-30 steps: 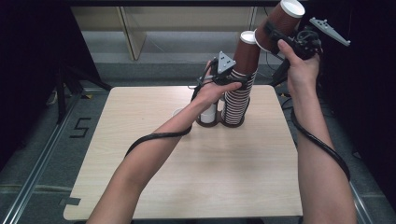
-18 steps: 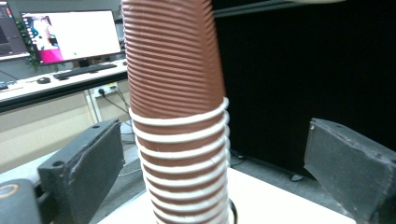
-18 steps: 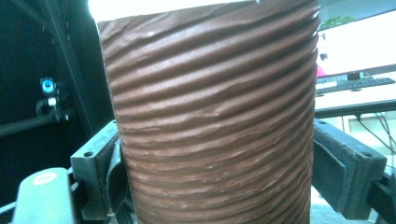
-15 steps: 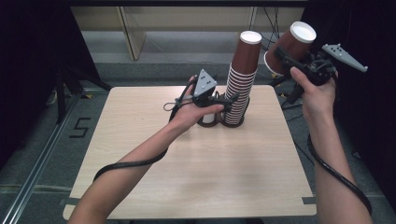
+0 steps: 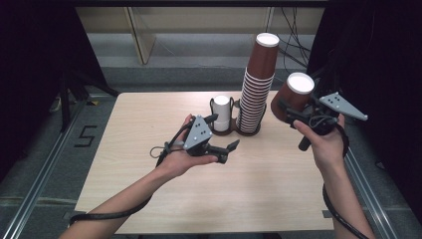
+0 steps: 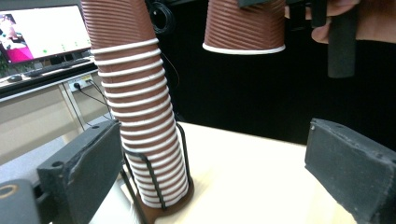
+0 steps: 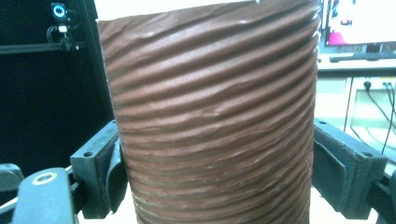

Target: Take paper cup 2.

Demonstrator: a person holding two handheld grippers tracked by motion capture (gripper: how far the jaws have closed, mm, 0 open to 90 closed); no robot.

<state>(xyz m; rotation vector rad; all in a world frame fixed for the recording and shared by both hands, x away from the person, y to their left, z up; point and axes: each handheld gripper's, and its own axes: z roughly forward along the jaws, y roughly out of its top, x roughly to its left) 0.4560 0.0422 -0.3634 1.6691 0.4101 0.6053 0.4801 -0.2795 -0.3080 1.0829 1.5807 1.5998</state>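
A tall stack of upturned brown ribbed paper cups [image 5: 256, 89] [image 6: 140, 116] stands in a black wire holder at the table's far middle. My right gripper [image 5: 289, 107] [image 7: 215, 177] is shut on a single brown cup [image 5: 293, 94] [image 7: 210, 116] [image 6: 245, 25], held tilted in the air just right of the stack, pads pressed on both its sides. My left gripper [image 5: 222, 133] [image 6: 215, 172] hangs over the table in front of the stack. Its jaws have just been opening, and they stand open with nothing between them.
A white cup stack [image 5: 221, 112] sits in a second wire holder left of the brown stack. The wooden table [image 5: 149, 124] has bare surface in front and to the left. A lit monitor [image 6: 42, 28] stands behind, and black curtains flank both sides.
My left gripper has come away from the stack's base, back toward the person. The right gripper has come down from high above with the single cup to beside the stack.
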